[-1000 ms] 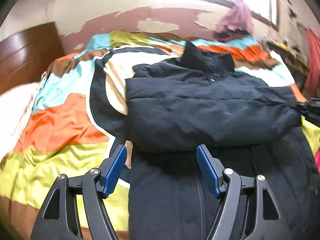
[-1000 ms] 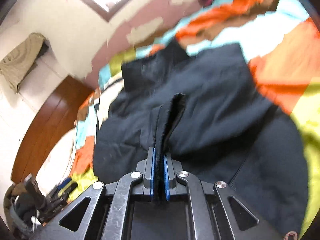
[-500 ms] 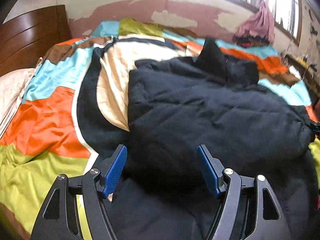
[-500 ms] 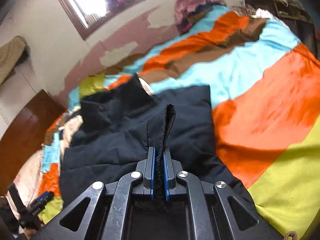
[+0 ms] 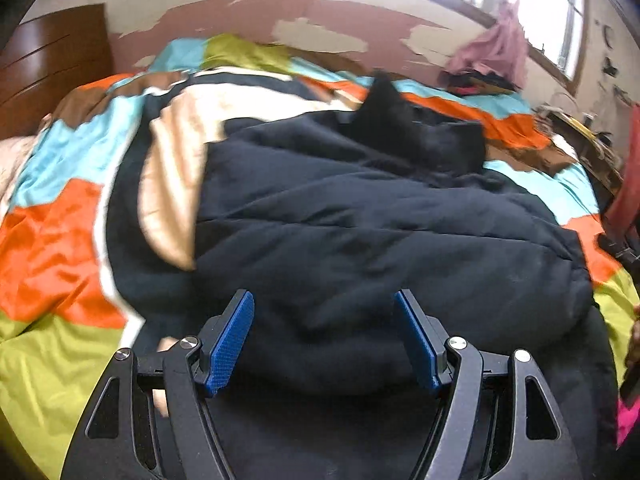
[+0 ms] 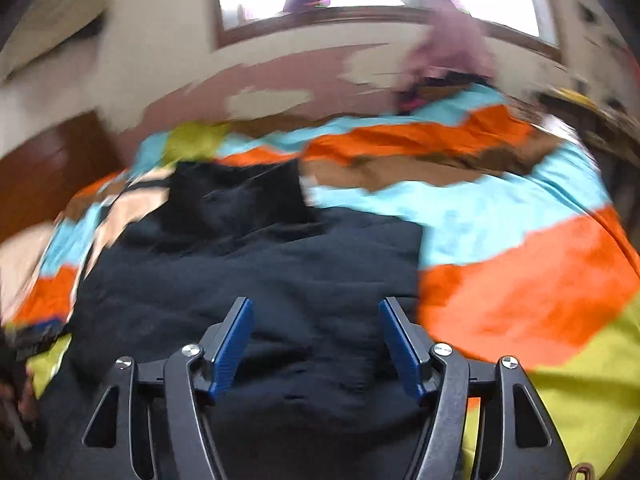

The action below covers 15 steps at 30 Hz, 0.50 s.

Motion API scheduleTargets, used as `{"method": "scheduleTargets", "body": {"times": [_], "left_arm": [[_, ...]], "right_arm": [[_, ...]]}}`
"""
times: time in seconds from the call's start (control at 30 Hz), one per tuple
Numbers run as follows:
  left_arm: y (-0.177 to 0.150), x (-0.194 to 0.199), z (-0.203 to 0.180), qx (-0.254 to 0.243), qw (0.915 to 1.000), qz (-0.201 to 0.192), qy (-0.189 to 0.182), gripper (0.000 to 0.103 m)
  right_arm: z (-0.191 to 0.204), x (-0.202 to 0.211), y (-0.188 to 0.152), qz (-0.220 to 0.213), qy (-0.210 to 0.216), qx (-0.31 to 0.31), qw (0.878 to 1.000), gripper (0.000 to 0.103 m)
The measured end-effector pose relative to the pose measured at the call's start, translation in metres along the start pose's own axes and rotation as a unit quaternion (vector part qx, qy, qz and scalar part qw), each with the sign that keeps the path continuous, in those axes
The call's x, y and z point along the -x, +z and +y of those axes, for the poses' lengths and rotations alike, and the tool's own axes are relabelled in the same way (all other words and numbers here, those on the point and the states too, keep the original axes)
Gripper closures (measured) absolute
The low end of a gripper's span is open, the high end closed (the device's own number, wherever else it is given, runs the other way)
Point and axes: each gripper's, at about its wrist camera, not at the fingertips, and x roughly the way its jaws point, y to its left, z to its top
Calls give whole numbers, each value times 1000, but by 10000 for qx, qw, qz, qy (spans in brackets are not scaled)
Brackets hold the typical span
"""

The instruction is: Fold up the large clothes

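Dark padded jacket lies partly folded across a patchwork bedspread, both grippers hanging over it empty.

The black jacket rests mid-bed on the colourful bedspread, a sleeve laid across its chest and its collar standing toward the peeling wall. The right gripper has just been opening, its jaws now apart with nothing between them; the left gripper hovers with jaws spread, clear of the cloth. The sleeves look folded in, judging by the tidy bulk; the lower body appears yet to be doubled up. No brand, label or legible writing shows anywhere.
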Motion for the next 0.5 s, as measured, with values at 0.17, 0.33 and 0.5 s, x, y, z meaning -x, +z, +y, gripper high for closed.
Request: {"method": "scheduleTargets", "body": {"times": [0.17, 0.33, 0.5], "left_arm": [[-3, -27, -34, -511, 9982, 198, 260, 37], [-10, -51, -23, -239, 9988, 263, 326, 12], [-20, -60, -5, 151, 9997, 171, 86, 2]], "right_arm": [[29, -32, -17, 508, 153, 561, 9970, 40], [21, -64, -36, 796, 177, 570, 9950, 41], [13, -80, -49, 728, 401, 542, 9951, 39]]}}
